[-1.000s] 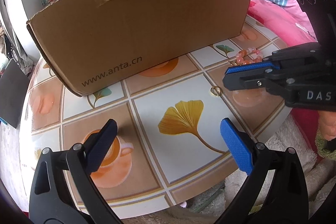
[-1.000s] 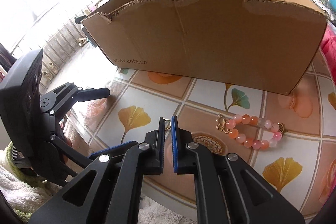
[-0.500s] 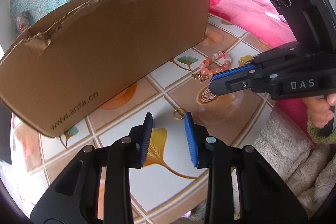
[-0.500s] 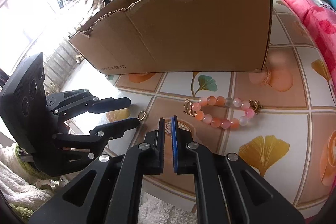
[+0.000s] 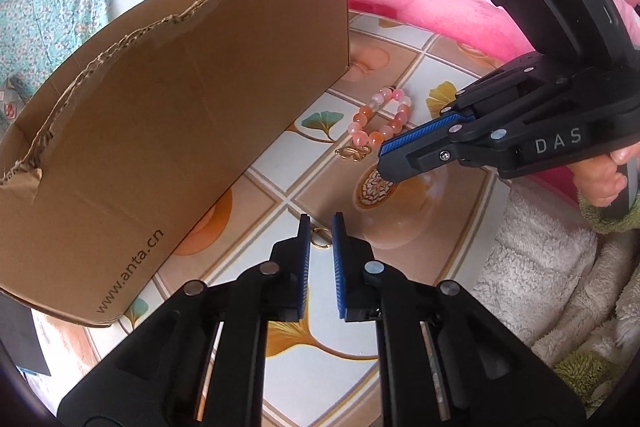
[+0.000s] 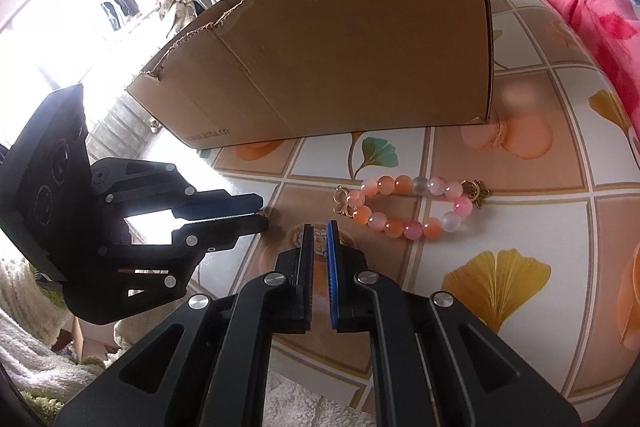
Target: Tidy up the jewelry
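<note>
Closing on the small gold ring (image 5: 320, 239), the left gripper (image 5: 320, 227) had it between its narrowing jaws on the table (image 5: 320, 379). The right gripper (image 6: 319, 229) hung shut and empty near the bead bracelet (image 6: 412, 205). That thin ring could easily skid away from the box (image 5: 180, 107).

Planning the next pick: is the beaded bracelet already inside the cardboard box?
No, the beaded bracelet lies on the tabletop in front of the cardboard box.
</note>
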Available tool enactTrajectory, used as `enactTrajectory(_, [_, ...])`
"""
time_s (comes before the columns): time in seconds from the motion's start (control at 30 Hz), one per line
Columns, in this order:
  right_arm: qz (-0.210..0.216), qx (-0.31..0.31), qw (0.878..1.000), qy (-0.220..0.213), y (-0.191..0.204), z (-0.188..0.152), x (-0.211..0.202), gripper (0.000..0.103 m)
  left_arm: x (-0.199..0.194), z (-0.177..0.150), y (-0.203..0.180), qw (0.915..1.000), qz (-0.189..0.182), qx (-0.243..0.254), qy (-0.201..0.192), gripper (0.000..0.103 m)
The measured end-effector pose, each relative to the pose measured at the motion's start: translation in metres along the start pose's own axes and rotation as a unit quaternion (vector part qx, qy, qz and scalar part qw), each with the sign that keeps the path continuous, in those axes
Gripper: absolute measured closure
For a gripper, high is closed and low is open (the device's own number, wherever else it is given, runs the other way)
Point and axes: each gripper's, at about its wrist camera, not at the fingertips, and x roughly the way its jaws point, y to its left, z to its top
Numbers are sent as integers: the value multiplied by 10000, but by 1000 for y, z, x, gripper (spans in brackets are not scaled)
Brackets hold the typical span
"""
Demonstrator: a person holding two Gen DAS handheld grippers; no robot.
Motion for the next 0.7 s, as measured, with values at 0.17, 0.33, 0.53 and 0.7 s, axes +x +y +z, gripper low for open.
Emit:
enactTrajectory(0.17, [-7,60,10000,-76,-6,-2,-6,96,0,0,-5,9999,129,-68,-16,94])
enactTrajectory(0.33, [-95,62,9999,-96,-7,-1,-10,96,-3,-2,-3,9987,193,-473,-92,94])
enactTrajectory(0.53, [-554,-148,9984,24,-2,5,-2,96,-7,-8,0,9949,223,-982,-110,94])
enactTrajectory(0.7, [-855,-147,9962,-17,-8,18,2,96,-8,-12,0,9934,260,-1111,-110,94])
